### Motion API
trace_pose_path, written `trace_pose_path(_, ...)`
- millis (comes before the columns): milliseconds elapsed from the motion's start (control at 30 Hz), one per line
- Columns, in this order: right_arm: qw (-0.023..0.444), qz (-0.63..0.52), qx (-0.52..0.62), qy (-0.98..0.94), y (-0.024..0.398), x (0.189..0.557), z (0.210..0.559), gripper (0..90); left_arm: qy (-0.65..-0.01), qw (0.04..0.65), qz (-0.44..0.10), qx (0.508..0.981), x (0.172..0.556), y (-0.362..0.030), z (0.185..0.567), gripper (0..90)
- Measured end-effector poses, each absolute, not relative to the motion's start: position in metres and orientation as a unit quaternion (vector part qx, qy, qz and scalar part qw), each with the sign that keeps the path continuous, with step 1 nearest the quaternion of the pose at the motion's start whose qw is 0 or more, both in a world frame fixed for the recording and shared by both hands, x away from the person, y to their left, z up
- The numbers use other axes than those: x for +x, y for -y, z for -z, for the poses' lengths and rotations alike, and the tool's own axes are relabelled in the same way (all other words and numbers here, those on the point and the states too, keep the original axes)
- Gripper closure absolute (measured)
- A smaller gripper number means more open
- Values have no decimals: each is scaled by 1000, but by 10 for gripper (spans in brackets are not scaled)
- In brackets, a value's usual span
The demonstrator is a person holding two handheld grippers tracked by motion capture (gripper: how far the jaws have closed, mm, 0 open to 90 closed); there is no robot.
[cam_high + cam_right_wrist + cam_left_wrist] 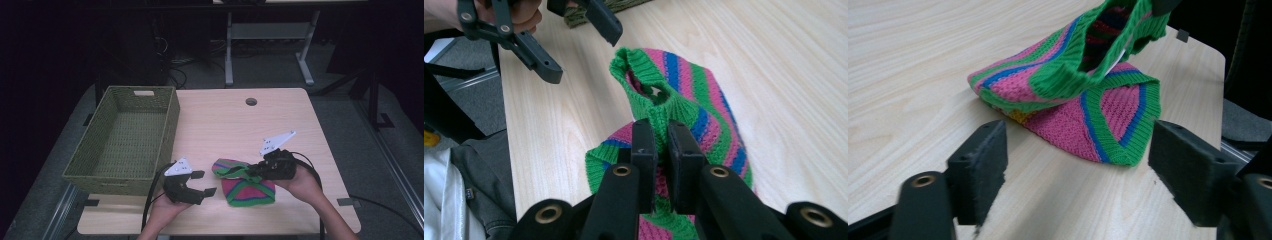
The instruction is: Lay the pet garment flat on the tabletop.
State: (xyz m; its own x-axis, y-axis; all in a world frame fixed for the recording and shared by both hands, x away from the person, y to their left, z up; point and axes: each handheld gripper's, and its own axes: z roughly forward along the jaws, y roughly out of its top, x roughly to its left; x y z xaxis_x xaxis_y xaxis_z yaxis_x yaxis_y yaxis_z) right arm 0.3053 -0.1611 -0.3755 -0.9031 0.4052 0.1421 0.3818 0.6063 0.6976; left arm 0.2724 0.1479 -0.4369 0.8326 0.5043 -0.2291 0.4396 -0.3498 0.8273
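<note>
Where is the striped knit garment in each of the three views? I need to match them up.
High view: striped knit garment near the table's front edge, right of centre, between the two grippers.
Left gripper view: upper centre, beyond the open jaws.
Right gripper view: centre, its green ribbed edge pinched in the shut jaws.
Shared landmark: light wooden table.

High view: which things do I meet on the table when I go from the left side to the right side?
Woven basket → left gripper, jaws open → striped knitted garment → right gripper, jaws shut on the garment's green edge.
</note>
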Motion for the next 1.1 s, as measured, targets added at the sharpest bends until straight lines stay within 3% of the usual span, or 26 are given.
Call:
trace_pose_path(333,21,-404,229,-885,180,307,366,829,-284,509,-48,811,283,-149,432,377)
trace_pose_path(833,9,-406,228,-885,191,316,362,829,-257,500,-46,826,303,-130,434,389)
trace_pose_path(1100,7,-409,227,-884,200,315,360,829,-223,489,-47,842,310,-117,430,329)
